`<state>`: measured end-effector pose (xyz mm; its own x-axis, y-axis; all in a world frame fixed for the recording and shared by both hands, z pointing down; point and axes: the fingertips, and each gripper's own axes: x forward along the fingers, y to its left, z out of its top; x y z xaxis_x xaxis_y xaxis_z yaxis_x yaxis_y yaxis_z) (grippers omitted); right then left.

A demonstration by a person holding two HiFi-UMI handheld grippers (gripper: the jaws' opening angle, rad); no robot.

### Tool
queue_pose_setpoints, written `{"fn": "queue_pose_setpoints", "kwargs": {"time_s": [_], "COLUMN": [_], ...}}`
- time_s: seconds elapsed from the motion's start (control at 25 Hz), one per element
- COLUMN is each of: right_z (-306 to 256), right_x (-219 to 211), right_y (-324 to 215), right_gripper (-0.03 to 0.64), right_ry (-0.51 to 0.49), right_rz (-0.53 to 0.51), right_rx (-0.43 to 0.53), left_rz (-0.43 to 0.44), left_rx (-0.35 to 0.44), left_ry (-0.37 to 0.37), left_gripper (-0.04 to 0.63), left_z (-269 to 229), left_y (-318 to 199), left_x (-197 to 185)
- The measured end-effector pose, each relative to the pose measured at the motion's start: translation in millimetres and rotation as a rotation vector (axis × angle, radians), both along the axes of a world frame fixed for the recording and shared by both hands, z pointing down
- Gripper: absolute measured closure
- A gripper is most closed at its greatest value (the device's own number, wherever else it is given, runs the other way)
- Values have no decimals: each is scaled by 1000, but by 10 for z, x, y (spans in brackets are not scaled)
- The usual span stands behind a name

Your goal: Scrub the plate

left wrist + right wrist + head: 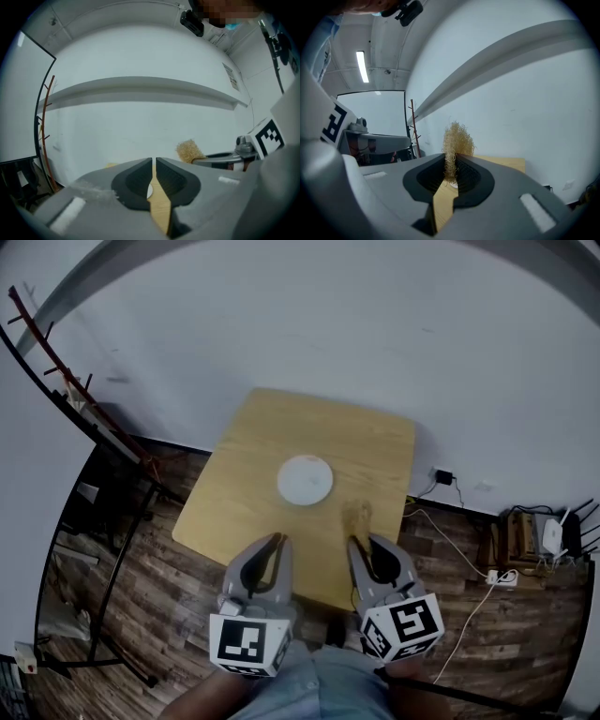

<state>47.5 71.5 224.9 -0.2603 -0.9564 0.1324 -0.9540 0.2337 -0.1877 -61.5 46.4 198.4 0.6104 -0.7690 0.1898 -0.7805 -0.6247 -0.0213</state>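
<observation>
Here's the wooden table (pixel 253 451) filling the middle of the head view, set against a white wall with dark plank floor around it, and both tools come in over its near edge from 6 o'clock. The left gripper (pixel 278 540) is clenched with nothing in it: its own view shows the two dark pads drawn almost together, only a thin slit between them, and through that slit just tabletop and a sliver of white. The right gripper (pixel 360 542) is clamped on the scrubber (pixel 357 516), a straw-coloured, fibrous tuft that sticks out past the jaw tips. The plate (pixel 305 480), small, round and white, lies flat near the table's centre, at about 12 o'clock from the left gripper and 11 o'clock from the right one. The scrubber sits at roughly 4 o'clock of the plate, near it but apart, with bare wood between them. So by my read the scrubbing itself is not under way: the tool is in hand, but it has not met the plate. Whether the plate carries any dirt is too small to tell. What's left is the whole rub, with the left gripper likely free to steady the rim.
</observation>
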Motion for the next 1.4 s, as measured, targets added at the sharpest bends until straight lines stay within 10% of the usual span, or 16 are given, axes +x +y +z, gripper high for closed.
{"fn": "queue_pose_setpoints", "kwargs": {"time_s": [0.88,1.4], "right_z": [134,625], "right_x": [-283,-122], "right_y": [-1418,-1755], "right_gripper": [569,569], "right_ry": [112,64], "right_rz": [205,187], "right_rx": [-155,-261], "left_rz": [200,199], "left_rx": [-152,-296], "left_ry": [113,47], "left_gripper": [548,548], "left_z": [303,874], "left_y": [-1830,-2114], "left_x": [-183,27]}}
